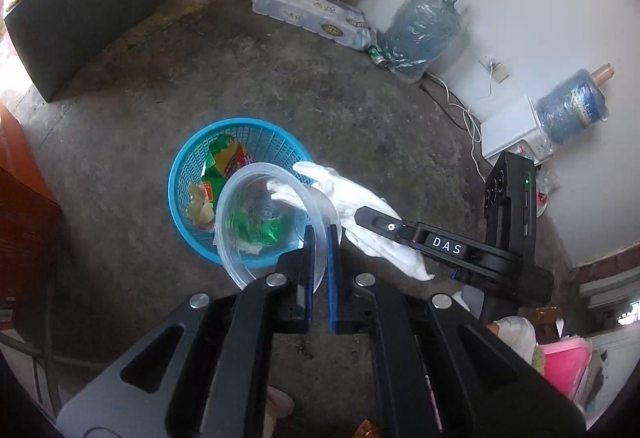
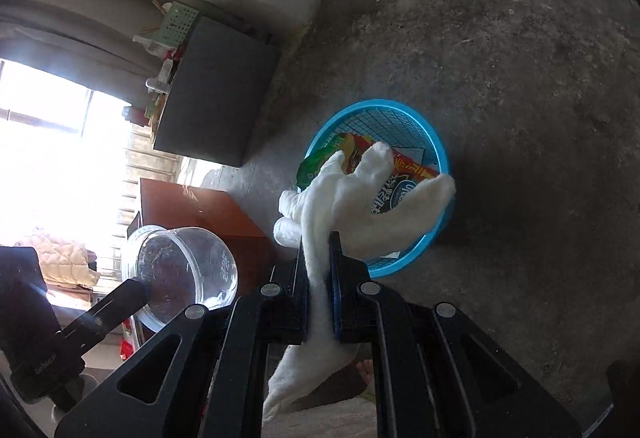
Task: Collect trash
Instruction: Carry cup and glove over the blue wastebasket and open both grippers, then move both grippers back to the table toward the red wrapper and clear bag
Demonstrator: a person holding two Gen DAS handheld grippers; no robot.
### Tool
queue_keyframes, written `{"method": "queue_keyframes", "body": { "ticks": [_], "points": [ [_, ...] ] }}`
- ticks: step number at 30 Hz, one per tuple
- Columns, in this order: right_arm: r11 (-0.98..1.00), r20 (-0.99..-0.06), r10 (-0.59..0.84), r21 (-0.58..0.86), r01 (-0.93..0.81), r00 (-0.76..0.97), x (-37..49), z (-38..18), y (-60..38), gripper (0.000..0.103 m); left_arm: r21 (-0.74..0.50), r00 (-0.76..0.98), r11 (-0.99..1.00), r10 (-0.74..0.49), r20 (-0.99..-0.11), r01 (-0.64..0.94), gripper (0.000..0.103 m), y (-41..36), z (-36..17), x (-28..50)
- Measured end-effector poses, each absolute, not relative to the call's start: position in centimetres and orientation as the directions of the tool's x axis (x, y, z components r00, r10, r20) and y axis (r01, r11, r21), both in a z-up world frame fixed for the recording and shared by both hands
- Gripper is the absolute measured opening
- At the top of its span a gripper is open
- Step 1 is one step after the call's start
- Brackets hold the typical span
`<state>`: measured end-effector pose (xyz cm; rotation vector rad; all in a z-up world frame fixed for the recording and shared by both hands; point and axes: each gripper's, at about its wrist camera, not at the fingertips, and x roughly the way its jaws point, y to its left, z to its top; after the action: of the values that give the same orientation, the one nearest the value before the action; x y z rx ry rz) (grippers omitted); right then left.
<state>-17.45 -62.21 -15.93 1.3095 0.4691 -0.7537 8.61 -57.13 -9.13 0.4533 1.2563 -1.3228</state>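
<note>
Left tongs (image 1: 319, 238) clamped on clear plastic bowl (image 1: 276, 222) rim, right tongs (image 2: 318, 250) pinching white glove (image 2: 360, 198), both over blue basket (image 2: 436, 154)

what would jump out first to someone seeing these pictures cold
Most striking is the round blue plastic mesh basket on the grey concrete floor, with colourful snack wrappers inside. Above it, the left gripper is shut on the rim of a clear round plastic container, and the right gripper is shut on a white cloth glove. Against the far wall stands a large blue water jug.
</note>
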Motion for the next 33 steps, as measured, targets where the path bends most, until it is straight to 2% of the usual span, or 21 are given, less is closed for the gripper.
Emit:
{"method": "queue_keyframes", "body": {
  "ticks": [1, 2, 3, 4, 5, 6, 9, 17, 22, 26, 28, 30, 33],
  "points": [
    [0.069, -0.697, -0.223, 0.686, 0.725, 0.681, -16.8, -16.7, -63.5, 0.012, -0.389, -0.238, 0.281, -0.45, -0.861, 0.877, 0.005, -58.3, -10.1, 8.8],
    [0.062, -0.695, -0.203, 0.694, 0.718, 0.689, -16.2, -17.8, -64.9, 0.013, -0.39, -0.241, 0.289, -0.44, -0.865, 0.874, 0.017, -59.4, -11.1, 9.0],
    [0.042, -0.695, -0.176, 0.702, 0.711, 0.697, -15.6, -19.2, -66.4, 0.018, -0.38, -0.232, 0.305, -0.425, -0.875, 0.873, 0.031, -60.4, -12.2, 9.3],
    [0.022, -0.707, -0.161, 0.695, 0.719, 0.688, -15.0, -20.6, -67.5, 0.021, -0.362, -0.211, 0.332, -0.413, -0.886, 0.871, 0.063, -61.3, -13.1, 9.7],
    [0.013, -0.729, -0.151, 0.674, 0.739, 0.668, -14.5, -21.9, -68.5, 0.029, -0.353, -0.189, 0.358, -0.419, -0.888, 0.864, 0.067, -61.9, -13.8, 10.2],
    [0.006, -0.754, -0.142, 0.647, 0.763, 0.641, -14.0, -23.0, -69.2, 0.033, -0.348, -0.173, 0.378, -0.425, -0.889, 0.858, 0.067, -62.3, -14.2, 10.7],
    [-0.015, -0.787, -0.133, 0.61, 0.793, 0.603, -14.1, -25.0, -69.8, 0.033, -0.368, -0.173, 0.417, -0.435, -0.884, 0.831, 0.068, -62.0, -14.3, 12.2],
    [-0.022, -0.784, -0.238, 0.595, 0.804, 0.574, -17.7, -22.7, -68.7, 0.033, -0.368, -0.106, 0.396, -0.547, -0.83, 0.841, 0.069, -58.0, -8.6, 13.8],
    [0.077, -0.744, -0.344, 0.585, 0.807, 0.573, -19.9, -16.4, -65.3, 0.033, -0.395, -0.084, 0.348, -0.651, -0.755, 0.85, 0.069, -52.3, -2.3, 13.8],
    [0.214, -0.679, -0.428, 0.565, 0.797, 0.596, -21.0, -9.9, -60.4, 0.033, -0.387, -0.016, 0.332, -0.74, -0.672, 0.86, 0.074, -45.7, 2.8, 13.0],
    [0.285, -0.642, -0.467, 0.542, 0.791, 0.608, -21.1, -6.6, -57.6, 0.038, -0.36, 0.04, 0.343, -0.77, -0.637, 0.868, 0.077, -42.3, 4.9, 12.2],
    [0.35, -0.602, -0.499, 0.517, 0.781, 0.623, -21.1, -3.6, -54.8, 0.051, -0.341, 0.088, 0.358, -0.791, -0.606, 0.869, 0.078, -39.0, 6.4, 11.4],
    [0.433, -0.565, -0.502, 0.491, 0.756, 0.655, -20.3, -0.3, -51.4, 0.056, -0.312, 0.176, 0.414, -0.798, -0.576, 0.855, 0.082, -33.6, 7.7, 10.3]
  ]
}}
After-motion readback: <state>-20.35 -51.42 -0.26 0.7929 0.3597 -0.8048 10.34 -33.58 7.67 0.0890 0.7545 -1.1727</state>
